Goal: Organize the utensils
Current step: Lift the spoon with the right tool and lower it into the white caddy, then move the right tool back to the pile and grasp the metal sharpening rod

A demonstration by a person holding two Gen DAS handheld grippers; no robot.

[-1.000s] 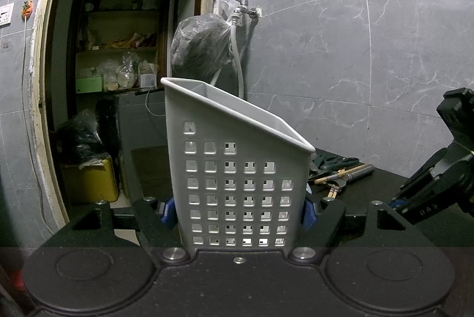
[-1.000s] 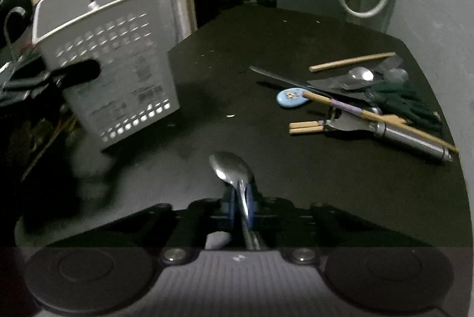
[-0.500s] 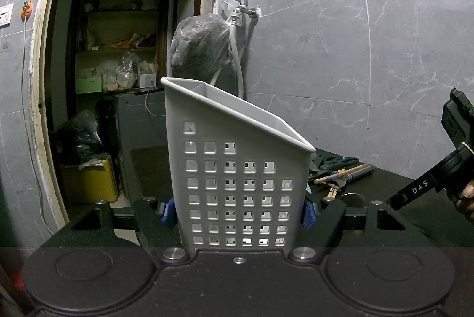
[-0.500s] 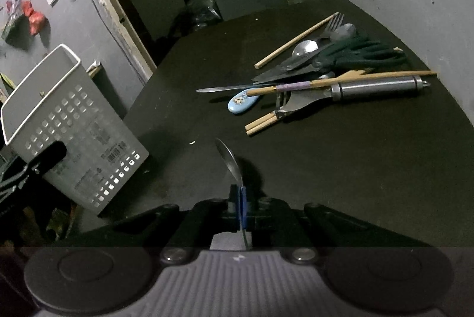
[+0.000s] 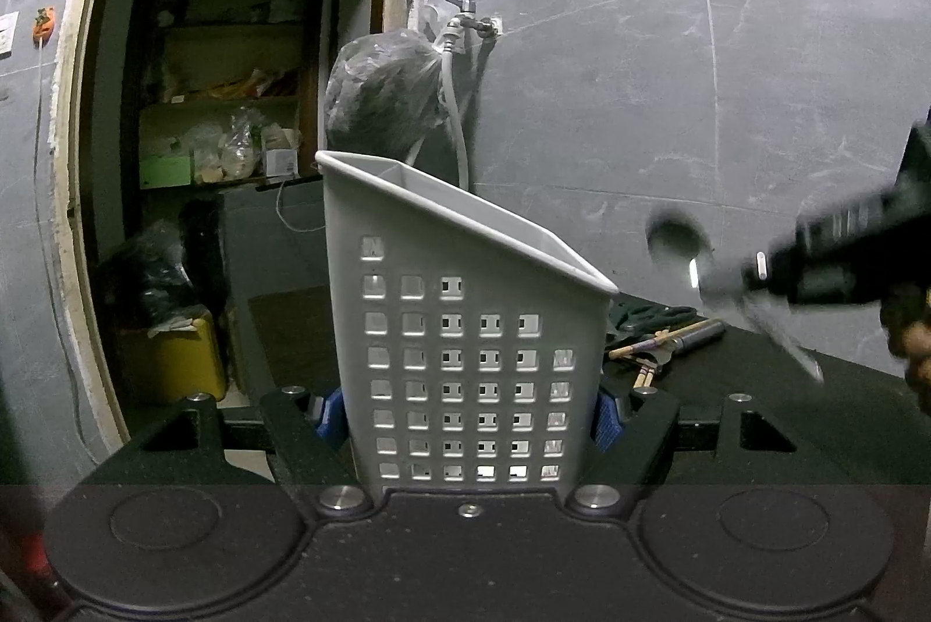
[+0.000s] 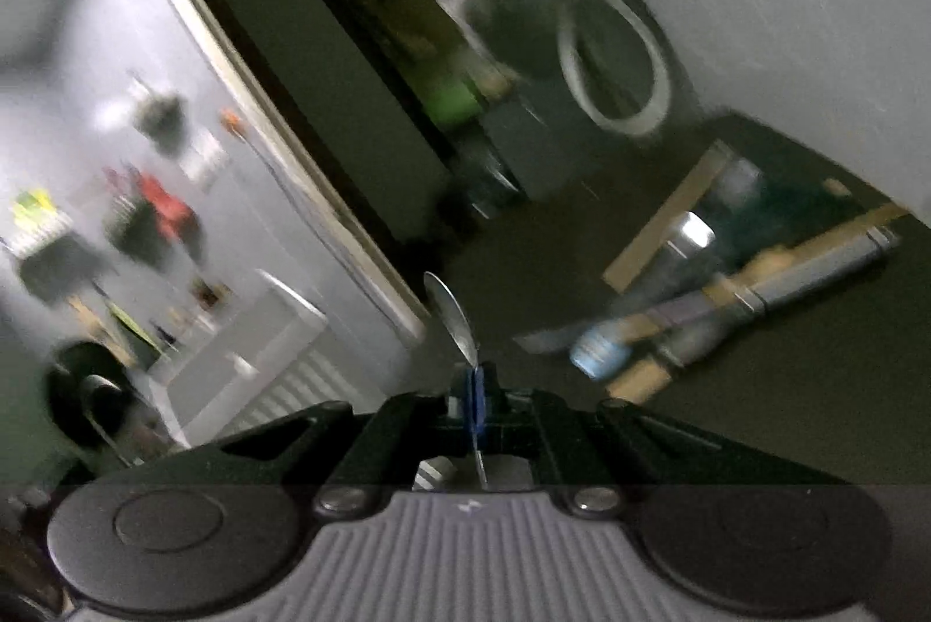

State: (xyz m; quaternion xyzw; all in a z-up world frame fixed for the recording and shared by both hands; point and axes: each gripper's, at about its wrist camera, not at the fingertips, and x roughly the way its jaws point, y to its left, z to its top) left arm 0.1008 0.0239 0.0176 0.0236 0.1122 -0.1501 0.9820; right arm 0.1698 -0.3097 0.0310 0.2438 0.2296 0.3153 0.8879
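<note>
A white perforated utensil basket stands upright, and my left gripper is shut on its lower sides with the blue pads pressing both walls. My right gripper is shut on the handle of a metal spoon, whose bowl sticks up and to the left. The left wrist view shows that spoon blurred in the air right of the basket, above rim level, with the right gripper behind it. The basket shows blurred at the lower left of the right wrist view.
A pile of utensils lies on the black table: chopsticks, a knife, spoons, a steel-handled tool, a blue-headed piece. The same pile sits behind the basket. A grey tiled wall with a tap and hose stands behind; a doorway opens at the left.
The right gripper lifted the spoon off the table, rolled and swung left toward the basket; the spoon has come into the left wrist view. The left gripper and basket stayed still.
</note>
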